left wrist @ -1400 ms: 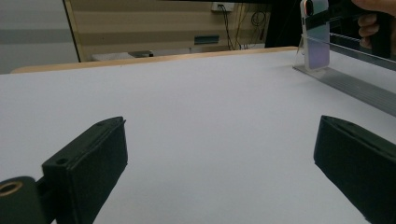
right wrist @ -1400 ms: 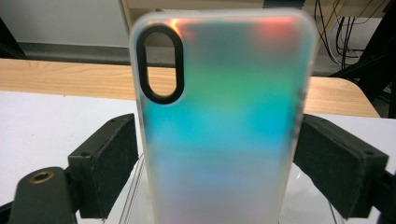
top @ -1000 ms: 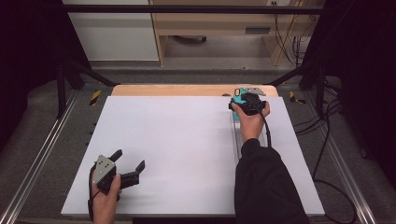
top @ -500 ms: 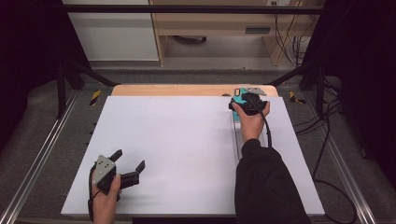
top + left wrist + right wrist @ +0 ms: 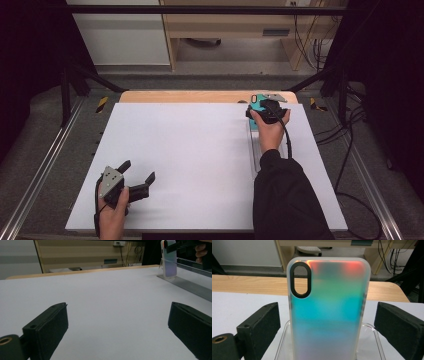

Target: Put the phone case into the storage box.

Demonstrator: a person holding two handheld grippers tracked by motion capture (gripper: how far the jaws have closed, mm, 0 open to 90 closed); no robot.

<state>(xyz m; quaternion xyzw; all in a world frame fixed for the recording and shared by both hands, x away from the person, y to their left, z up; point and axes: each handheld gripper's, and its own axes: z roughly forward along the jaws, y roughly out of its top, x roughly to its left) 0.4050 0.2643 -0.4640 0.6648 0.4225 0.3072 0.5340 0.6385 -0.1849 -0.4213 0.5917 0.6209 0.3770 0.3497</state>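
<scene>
An iridescent teal phone case (image 5: 328,310) with an oval camera hole stands upright in a clear acrylic stand (image 5: 372,335) at the far right of the white table (image 5: 190,150). My right gripper (image 5: 328,322) straddles it. Its jaws have just been opening, and the case stands between them with a gap on each side. In the high view that gripper (image 5: 262,106) is at the case (image 5: 256,104), which also shows far off in the left gripper view (image 5: 169,260). My left gripper (image 5: 137,171) rests open near the front left, nothing between its jaws (image 5: 117,322).
The clear stand's long rail (image 5: 252,145) runs toward me from the case along the table's right side. A wooden edge (image 5: 200,96) borders the far side of the white sheet. Metal frame rails and cables (image 5: 345,150) flank the table.
</scene>
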